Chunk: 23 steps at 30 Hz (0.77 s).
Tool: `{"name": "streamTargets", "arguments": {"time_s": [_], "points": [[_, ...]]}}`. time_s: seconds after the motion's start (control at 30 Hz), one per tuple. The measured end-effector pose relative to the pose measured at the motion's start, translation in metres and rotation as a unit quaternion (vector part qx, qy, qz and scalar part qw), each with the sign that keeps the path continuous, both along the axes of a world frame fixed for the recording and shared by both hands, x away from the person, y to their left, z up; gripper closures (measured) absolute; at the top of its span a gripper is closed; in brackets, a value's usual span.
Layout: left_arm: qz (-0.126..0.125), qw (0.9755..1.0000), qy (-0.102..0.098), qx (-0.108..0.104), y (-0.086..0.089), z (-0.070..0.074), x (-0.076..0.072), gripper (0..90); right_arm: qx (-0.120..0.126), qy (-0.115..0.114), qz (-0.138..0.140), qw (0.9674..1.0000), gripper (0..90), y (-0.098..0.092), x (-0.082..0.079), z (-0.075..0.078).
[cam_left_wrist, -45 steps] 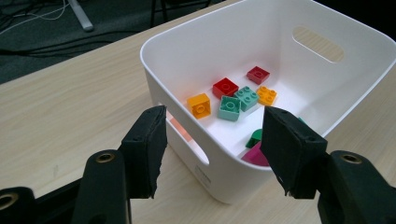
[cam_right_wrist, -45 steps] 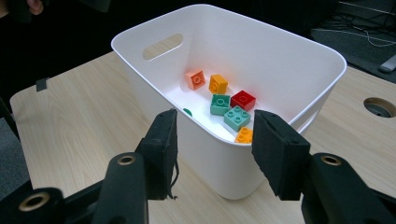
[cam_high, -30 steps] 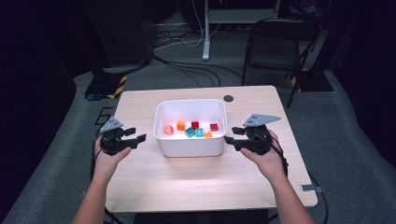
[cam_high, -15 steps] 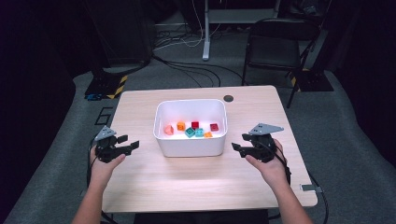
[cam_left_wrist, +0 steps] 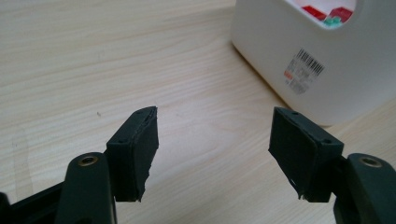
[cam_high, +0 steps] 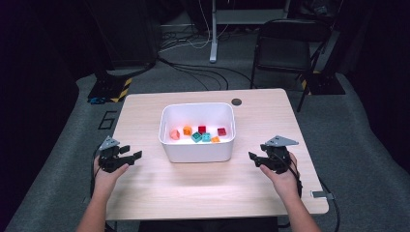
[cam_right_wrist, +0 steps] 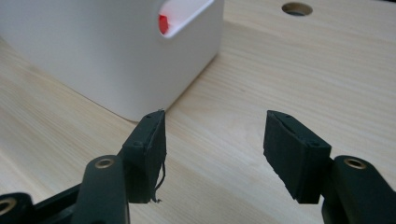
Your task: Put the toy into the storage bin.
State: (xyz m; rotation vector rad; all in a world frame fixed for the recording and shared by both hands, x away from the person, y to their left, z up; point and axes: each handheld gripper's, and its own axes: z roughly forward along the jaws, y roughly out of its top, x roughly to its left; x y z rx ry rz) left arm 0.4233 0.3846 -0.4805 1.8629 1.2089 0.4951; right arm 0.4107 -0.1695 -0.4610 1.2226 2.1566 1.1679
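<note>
My wooden table (cam_high: 270, 125) stands on grey carpet (cam_high: 367, 145); beyond it a black folding chair (cam_high: 283, 48), floor cables (cam_high: 193, 72), darkness.

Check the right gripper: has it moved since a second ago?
Yes. In the high view the right gripper has come down and toward the person, from level with the white bin's rim to below its base, fingers opening, empty.

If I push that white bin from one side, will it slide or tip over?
The bin would probably slide: it looks wide and low, standing flat on the smooth table. It seems light, holding just a few small blocks, which would likely shift about. Its glossy walls may be slippery to grip.
</note>
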Motion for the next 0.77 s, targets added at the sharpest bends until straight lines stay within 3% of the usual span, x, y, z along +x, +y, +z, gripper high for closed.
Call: {"name": "streamTargets", "arguments": {"time_s": [0.23,0.3,0.43,0.5,0.67,0.77], "points": [[0.005,0.9998,0.016,0.012,0.001,-0.014,0.004,30.5,-0.012,0.024,-0.026,0.9993,37.5,-0.009,0.005,-0.02],[0.01,0.9993,0.026,0.025,0.0,-0.018,0.007,30.4,-0.017,0.029,-0.029,0.999,37.5,-0.01,0.007,-0.025],[0.011,0.9985,0.039,0.036,-0.001,-0.022,0.01,29.1,-0.018,0.053,-0.036,0.9978,37.3,-0.012,0.012,-0.035],[0.015,0.9979,0.043,0.046,-0.001,-0.024,0.011,28.8,-0.016,0.057,-0.038,0.9975,37.2,-0.013,0.013,-0.037],[0.028,0.9977,0.05,0.038,0.005,-0.027,0.014,29.4,-0.016,0.056,-0.043,0.9974,36.6,-0.016,0.014,-0.039],[0.033,0.9967,0.057,0.047,0.007,-0.028,0.016,29.2,-0.028,0.051,-0.051,0.997,35.9,-0.019,0.015,-0.039]]}}
